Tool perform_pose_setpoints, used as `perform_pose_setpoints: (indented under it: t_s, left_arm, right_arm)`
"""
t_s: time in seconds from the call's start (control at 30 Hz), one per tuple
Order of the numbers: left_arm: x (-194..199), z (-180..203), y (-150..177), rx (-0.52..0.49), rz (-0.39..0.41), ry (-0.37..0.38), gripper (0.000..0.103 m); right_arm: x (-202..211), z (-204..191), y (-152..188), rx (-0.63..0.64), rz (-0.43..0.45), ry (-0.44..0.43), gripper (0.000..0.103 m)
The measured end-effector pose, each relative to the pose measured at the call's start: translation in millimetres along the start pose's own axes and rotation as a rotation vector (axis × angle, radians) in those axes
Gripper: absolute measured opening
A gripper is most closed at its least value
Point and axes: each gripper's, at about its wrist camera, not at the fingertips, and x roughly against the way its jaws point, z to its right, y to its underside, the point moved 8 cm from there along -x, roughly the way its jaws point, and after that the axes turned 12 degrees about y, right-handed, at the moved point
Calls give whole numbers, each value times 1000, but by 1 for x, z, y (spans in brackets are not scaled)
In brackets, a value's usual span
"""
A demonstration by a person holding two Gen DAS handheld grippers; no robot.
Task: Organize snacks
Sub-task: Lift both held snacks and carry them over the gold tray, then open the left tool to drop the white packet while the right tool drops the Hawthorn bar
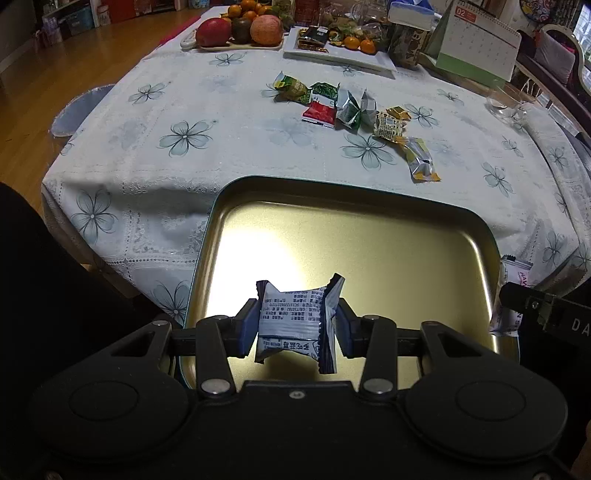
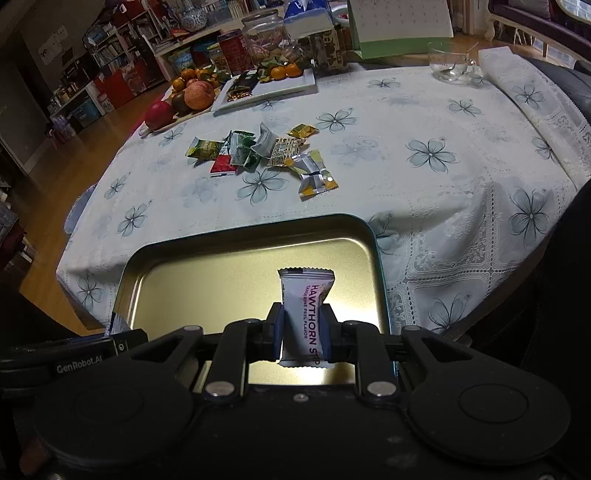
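My left gripper (image 1: pixel 295 325) is shut on a blue-and-white snack packet (image 1: pixel 291 321), held crosswise above the gold tin tray (image 1: pixel 461 266). My right gripper (image 2: pixel 302 334) is shut on a white hawthorn strip packet (image 2: pixel 304 314), held upright over the same tray (image 2: pixel 207 280). Part of the right gripper and its packet (image 1: pixel 513 295) shows at the tray's right edge in the left wrist view. Several loose wrapped snacks (image 1: pixel 354 114) (image 2: pixel 258 151) lie in a cluster on the floral tablecloth beyond the tray.
At the table's far side stand a fruit plate (image 1: pixel 236 29) with apples and oranges, a white tray of sweets (image 1: pixel 340 51), jars, a desk calendar (image 1: pixel 476 40) and a glass cup (image 2: pixel 450 66). The tray's floor holds nothing. Wooden floor lies to the left.
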Motion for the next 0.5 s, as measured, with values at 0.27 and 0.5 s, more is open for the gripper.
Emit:
perform_pose_setpoints:
  t_s: [0.27,0.5]
  left_arm:
    - [9,-3,12,7,74,30,50]
    - [7,17,18,-119,92,19,50]
  right_arm:
    - [22,-2,20,23,78,-36,22]
    - [17,4,28,-13,52,-34,22]
